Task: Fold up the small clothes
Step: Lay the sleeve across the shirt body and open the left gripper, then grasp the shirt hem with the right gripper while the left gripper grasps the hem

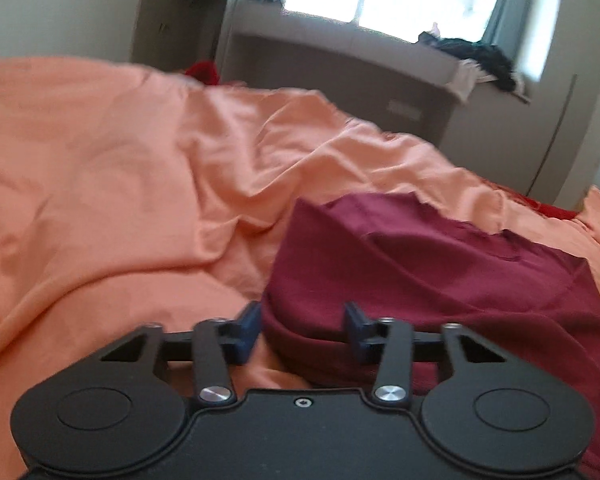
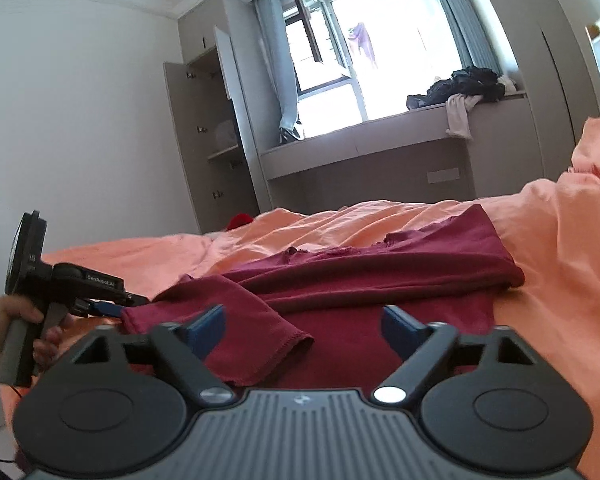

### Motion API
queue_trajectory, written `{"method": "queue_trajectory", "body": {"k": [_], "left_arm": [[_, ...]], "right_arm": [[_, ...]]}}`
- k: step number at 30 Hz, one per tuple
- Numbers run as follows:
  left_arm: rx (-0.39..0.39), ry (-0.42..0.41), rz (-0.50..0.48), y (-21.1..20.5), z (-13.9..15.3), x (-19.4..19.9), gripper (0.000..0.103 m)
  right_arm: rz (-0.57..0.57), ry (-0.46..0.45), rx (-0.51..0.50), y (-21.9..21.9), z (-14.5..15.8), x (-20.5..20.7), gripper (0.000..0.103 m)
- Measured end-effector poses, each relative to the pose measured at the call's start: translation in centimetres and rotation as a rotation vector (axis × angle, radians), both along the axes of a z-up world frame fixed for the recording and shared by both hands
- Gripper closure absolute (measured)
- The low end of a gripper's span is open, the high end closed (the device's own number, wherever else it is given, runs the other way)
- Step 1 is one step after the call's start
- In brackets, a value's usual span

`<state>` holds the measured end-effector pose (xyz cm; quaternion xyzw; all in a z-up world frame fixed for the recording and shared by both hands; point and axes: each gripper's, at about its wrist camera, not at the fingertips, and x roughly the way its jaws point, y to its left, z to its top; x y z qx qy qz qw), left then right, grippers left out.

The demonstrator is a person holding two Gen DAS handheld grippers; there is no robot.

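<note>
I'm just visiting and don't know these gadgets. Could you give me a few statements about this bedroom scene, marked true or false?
1. The garment being folded is dark red. True.
2. It lies on a blue bedsheet. False: the bed cover is orange.
3. The right gripper stands open above the garment, clamping nothing. True.
4. The window is shut behind closed curtains. False: one pane is swung open and daylight comes in.
5. A pile of dark clothes sits on the ledge under the window. True.
6. The wardrobe doors are closed. False: one door stands open, showing shelves.
</note>
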<state>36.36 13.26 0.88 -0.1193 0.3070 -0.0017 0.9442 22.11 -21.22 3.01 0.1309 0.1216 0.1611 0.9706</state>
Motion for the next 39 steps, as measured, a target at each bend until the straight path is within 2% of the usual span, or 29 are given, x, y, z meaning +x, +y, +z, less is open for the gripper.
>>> {"method": "queue_trajectory", "body": {"k": [1, 2, 3, 6, 8, 12, 15, 17, 19, 21, 24, 26, 27, 29, 30, 32, 34, 36, 38, 39], "left_arm": [[-0.006, 0.019, 0.010, 0.4, -0.2, 0.2, 0.072], [-0.012, 0.038, 0.018, 0.7, -0.4, 0.6, 0.081], [-0.019, 0.051, 0.021, 0.8, -0.5, 0.6, 0.089], [-0.051, 0.061, 0.023, 1.2, -0.6, 1.0, 0.098], [-0.093, 0.050, 0.049, 1.5, -0.5, 1.0, 0.099], [-0.203, -0.022, 0.104, 2.8, 0.4, -0.2, 0.100], [-0.181, -0.064, 0.122, 3.0, 1.2, -0.7, 0.100], [-0.155, -0.041, 0.111, 3.0, 0.9, -0.3, 0.099], [-0.175, -0.011, 0.105, 3.3, 0.5, 0.0, 0.097], [-0.189, -0.005, 0.088, 3.4, 0.3, -0.2, 0.093], [-0.152, -0.014, 0.068, 3.0, 0.5, -1.0, 0.088], [-0.052, 0.010, 0.087, 2.4, 0.4, -1.5, 0.087], [0.023, 0.022, 0.096, 1.8, 0.3, -1.7, 0.086], [0.116, 0.018, 0.083, 1.0, 0.0, -2.3, 0.086], [0.141, 0.022, 0.077, 0.7, -0.1, -2.5, 0.086], [0.167, 0.011, 0.075, 0.4, 0.0, -3.2, 0.085], [0.151, -0.012, 0.080, 0.3, 0.4, -4.3, 0.077], [0.119, -0.044, 0.092, 0.3, 1.1, -5.7, 0.055], [0.115, -0.077, 0.100, -0.1, 1.8, -7.2, 0.038], [0.134, -0.098, 0.096, -0.5, 2.2, -8.0, 0.034]], "right_arm": [[0.002, 0.008, -0.002, 0.2, 0.0, 0.2, 0.031], [0.003, 0.018, -0.001, 0.4, 0.0, 0.5, 0.039], [0.002, 0.029, -0.001, 0.4, -0.2, 0.7, 0.044], [-0.005, 0.053, 0.006, 0.4, -0.5, 1.0, 0.062], [-0.007, 0.060, 0.009, 0.3, -0.5, 1.1, 0.089], [-0.015, 0.023, -0.006, 0.5, -0.2, 0.2, 0.096], [-0.008, -0.005, -0.039, 1.0, 0.1, -0.4, 0.097], [0.001, 0.009, -0.064, 1.6, -0.1, -0.3, 0.097], [0.000, 0.017, -0.077, 1.9, -0.2, -0.3, 0.097], [-0.003, 0.018, -0.072, 1.7, -0.2, -0.6, 0.096], [-0.001, 0.019, -0.074, 1.3, -0.1, -1.3, 0.089], [0.000, 0.022, -0.096, 0.8, 0.0, -1.9, 0.069], [-0.004, 0.022, -0.109, 0.5, 0.0, -2.3, 0.064], [-0.013, 0.022, -0.145, -0.1, -0.1, -3.5, 0.052], [-0.023, 0.024, -0.163, -0.4, -0.2, -4.2, 0.049], [-0.046, 0.035, -0.188, -1.2, -0.4, -5.5, 0.035], [-0.063, 0.042, -0.197, -2.2, -0.6, -6.9, 0.024], [-0.074, 0.045, -0.207, -3.0, -0.7, -8.3, 0.013], [-0.080, 0.049, -0.216, -3.4, -0.9, -9.7, 0.002], [-0.081, 0.047, -0.220, -3.6, -0.9, -10.2, 0.000]]}}
